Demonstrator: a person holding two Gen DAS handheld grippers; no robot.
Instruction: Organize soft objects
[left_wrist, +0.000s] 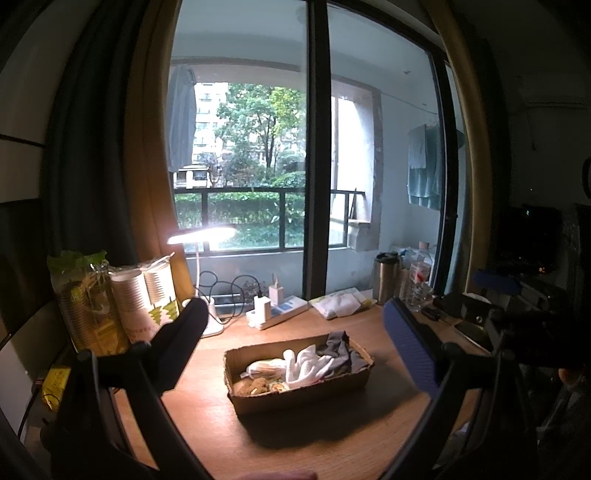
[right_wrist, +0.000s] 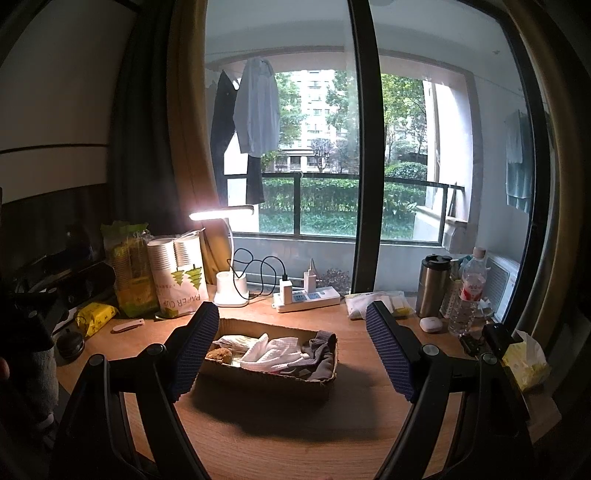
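A shallow cardboard box (left_wrist: 295, 397) (right_wrist: 266, 382) stands in the middle of the wooden desk. In it lie a white cloth (left_wrist: 308, 363) (right_wrist: 275, 354), a grey cloth (left_wrist: 340, 350) (right_wrist: 319, 350), a brown sponge (left_wrist: 256, 386) (right_wrist: 218, 355) and a pale wrapped item (left_wrist: 264, 367) (right_wrist: 232, 341). My left gripper (left_wrist: 295, 325) is open and empty, held above and in front of the box. My right gripper (right_wrist: 293, 319) is open and empty, its fingers on either side of the box's near end.
A lit desk lamp (right_wrist: 225, 254), packs of paper cups (right_wrist: 181, 273), a power strip (right_wrist: 306, 299), a steel tumbler (right_wrist: 432, 284), a water bottle (right_wrist: 469, 291) and a tissue pack (right_wrist: 524, 360) line the desk's back and sides. The other gripper (left_wrist: 517, 295) shows at the right.
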